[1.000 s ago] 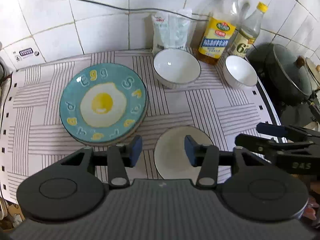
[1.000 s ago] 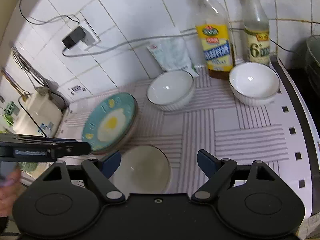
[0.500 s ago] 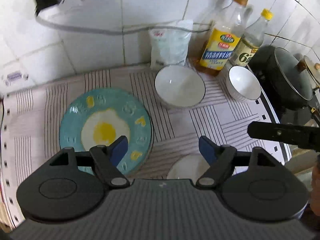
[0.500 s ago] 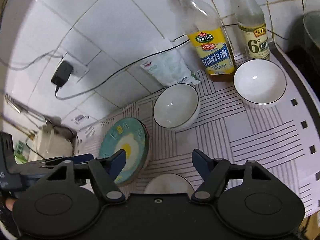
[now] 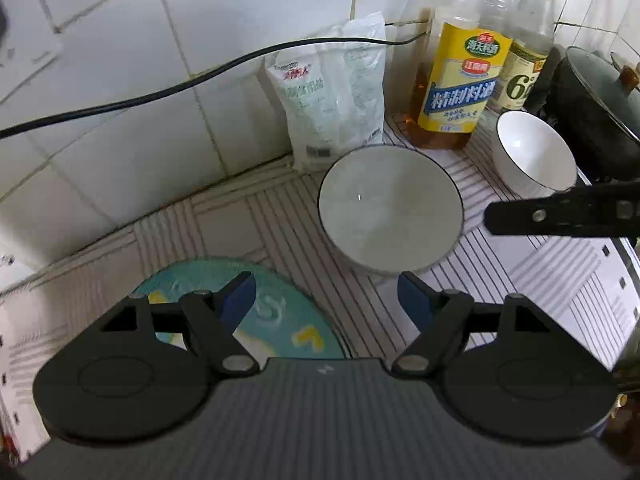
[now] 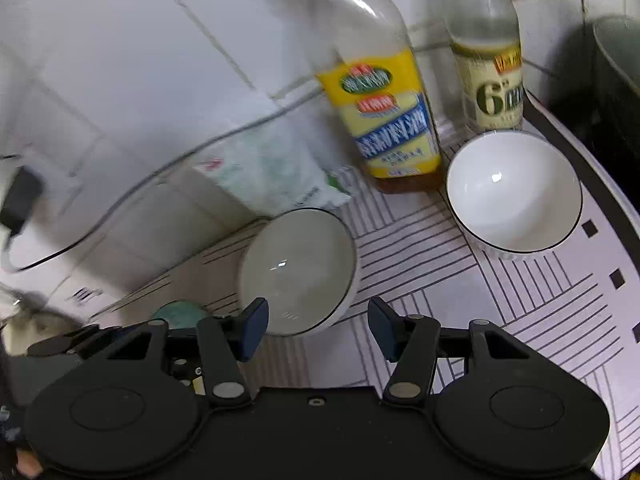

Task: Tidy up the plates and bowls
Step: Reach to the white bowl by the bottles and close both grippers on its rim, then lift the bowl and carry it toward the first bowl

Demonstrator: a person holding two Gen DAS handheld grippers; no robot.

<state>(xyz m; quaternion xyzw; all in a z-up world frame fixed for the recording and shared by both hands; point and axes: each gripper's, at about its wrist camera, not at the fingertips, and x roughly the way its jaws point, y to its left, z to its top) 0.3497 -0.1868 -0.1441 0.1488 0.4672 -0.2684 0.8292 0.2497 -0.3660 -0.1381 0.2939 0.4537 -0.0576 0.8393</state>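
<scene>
At the far left of the left wrist view, a black cable [image 5: 160,94] runs across the white tiled wall [image 5: 120,160]. Below it, the teal egg plate [image 5: 280,312] lies on the striped mat [image 5: 280,220] that covers the worktop, partly hidden under the left tool [image 5: 326,294]. That tool hangs released, its blue pads wide apart with nothing between them. Just beyond its tips sits the larger bowl [image 5: 390,208], upright and empty. A white plastic bag [image 5: 332,92] leans on the wall right behind this bowl. To the right of the bag stands a yellow-labelled bottle [image 5: 460,80], and a second bottle [image 5: 524,72] marked with a 6 stands just beside it. In front of that one rests the smaller bowl [image 5: 532,156], well apart from the larger bowl. A finger of the right tool [image 5: 560,214] crosses in front of it. A dark lidded pot [image 5: 596,112] stands at the far right, off the mat.

In the right wrist view, the right tool [image 6: 318,328] has just been closing, yet nothing sits between its pads; it grasps nothing. The larger bowl [image 6: 298,270] lies just ahead of its left pad, the smaller bowl [image 6: 514,196] further right near the mat's edge.
</scene>
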